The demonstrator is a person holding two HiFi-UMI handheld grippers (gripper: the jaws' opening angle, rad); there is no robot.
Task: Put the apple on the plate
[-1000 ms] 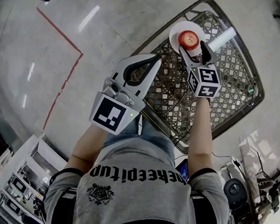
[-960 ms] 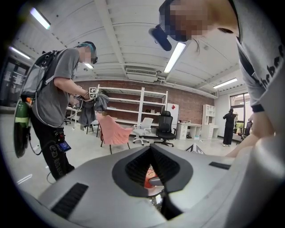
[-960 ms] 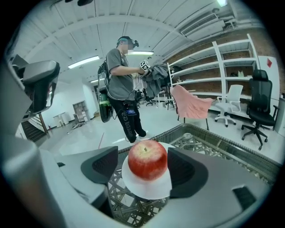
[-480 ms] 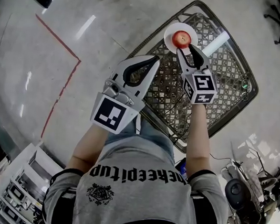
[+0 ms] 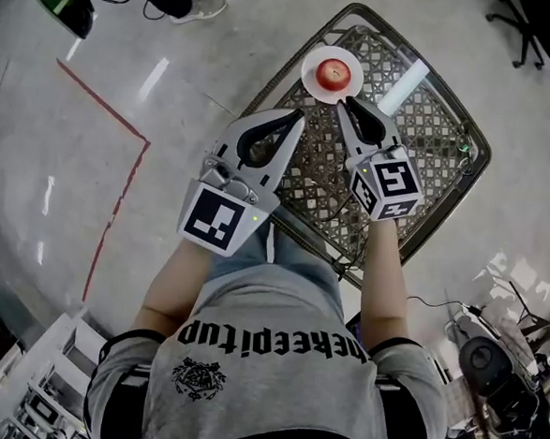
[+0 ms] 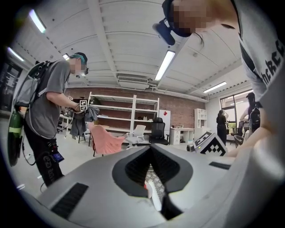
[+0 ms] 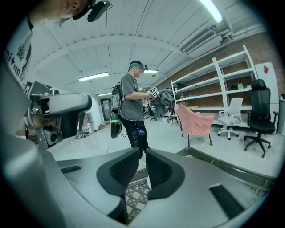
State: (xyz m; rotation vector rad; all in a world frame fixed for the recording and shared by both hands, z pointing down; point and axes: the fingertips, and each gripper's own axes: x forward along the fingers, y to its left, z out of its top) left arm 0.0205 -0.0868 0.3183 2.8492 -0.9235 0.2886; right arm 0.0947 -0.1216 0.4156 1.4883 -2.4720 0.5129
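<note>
A red apple sits on a small white plate at the far corner of the metal lattice table. My right gripper hangs just short of the plate's near edge. Its jaws are closing, only a narrow slit is left, and nothing is between them. My left gripper is to its left over the table's edge, shut and empty. In the left gripper view, slivers of the plate and apple show below the shut left gripper.
A white tube lies on the table right of the plate. A red tape line runs over the floor at left. Shelves stand at the lower left. A person in grey and a pink chair are farther off.
The right gripper let go of the apple, drew back from the plate and narrowed its jaws. The apple stays on the plate. The left gripper kept shut.
</note>
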